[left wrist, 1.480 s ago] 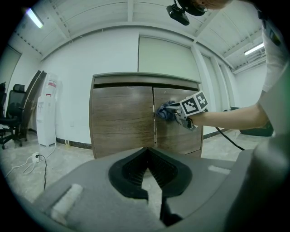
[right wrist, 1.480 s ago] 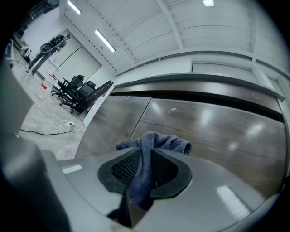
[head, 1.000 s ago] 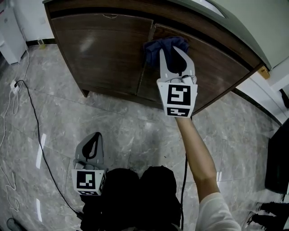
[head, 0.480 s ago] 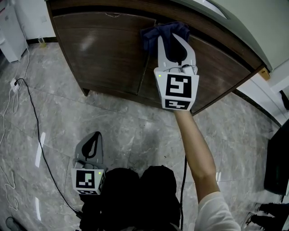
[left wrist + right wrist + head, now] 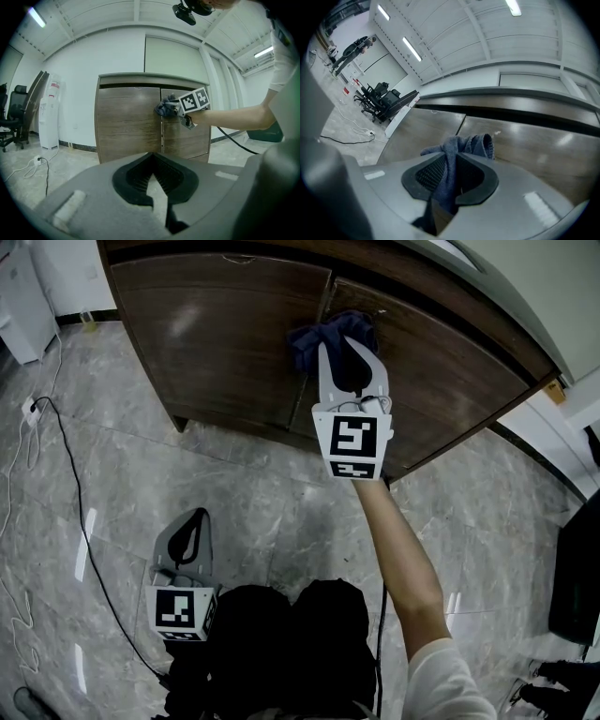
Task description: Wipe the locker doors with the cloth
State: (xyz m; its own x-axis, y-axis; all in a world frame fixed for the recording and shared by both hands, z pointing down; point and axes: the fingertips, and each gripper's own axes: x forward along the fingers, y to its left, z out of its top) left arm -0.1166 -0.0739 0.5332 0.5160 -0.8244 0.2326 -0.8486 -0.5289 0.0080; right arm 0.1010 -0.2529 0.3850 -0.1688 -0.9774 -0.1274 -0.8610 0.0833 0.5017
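Two brown wooden locker doors [image 5: 225, 334] meet at a vertical seam. My right gripper [image 5: 349, 351] is shut on a dark blue cloth [image 5: 309, 341] and presses it against the doors near the top of that seam. Its jaws have just been closing, with the cloth between them. In the right gripper view the cloth [image 5: 480, 143] bunches past the right gripper [image 5: 451, 159] onto the wood. The left gripper view shows the cloth [image 5: 164, 108] against the doors [image 5: 126, 126] from afar. My left gripper [image 5: 195, 521] hangs low by the person's legs, shut and empty, also seen as the left gripper [image 5: 152, 157].
A black cable [image 5: 66, 484] trails over the marble floor at left to a white plug strip [image 5: 28, 416]. A white cabinet [image 5: 19, 306] stands at far left. A water dispenser [image 5: 49, 115] and office chairs [image 5: 11, 119] stand left of the locker.
My right gripper went up the door seam with the cloth, then slid back down. The left gripper stayed where it was.
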